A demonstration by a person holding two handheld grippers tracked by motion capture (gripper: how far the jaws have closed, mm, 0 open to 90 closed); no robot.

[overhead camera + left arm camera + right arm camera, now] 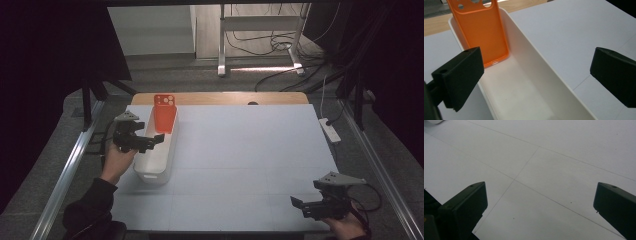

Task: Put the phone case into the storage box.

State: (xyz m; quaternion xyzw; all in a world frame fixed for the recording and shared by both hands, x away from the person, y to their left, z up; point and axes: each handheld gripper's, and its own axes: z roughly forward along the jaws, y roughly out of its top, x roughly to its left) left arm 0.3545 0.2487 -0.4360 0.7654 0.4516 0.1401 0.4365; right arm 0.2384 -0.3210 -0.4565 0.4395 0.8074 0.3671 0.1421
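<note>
Near edge of the desk point(240, 165): right gripper point(300, 206) at the front right corner, jaws spread wide, nothing between them; in the right gripper view they hang over bare white surface crossed by thin seam lines, with no object near. Left side, farther in: left gripper point(152, 142) held over the long white tray point(150, 172), which runs front to back along the desk's left portion. Jaws wide apart, gripping nothing; in the left gripper view one jaw sits over the tray's left wall, the other out past its right wall above the desk. Tray floor below is bare. Far end of the tray: orange phone case point(482, 32) standing upright, lower edge on the tray floor, leaning against the end wall, camera cutouts at top. Beyond the desk: a white power strip point(330, 129) off the right edge, cables and a metal stand on the floor.
</note>
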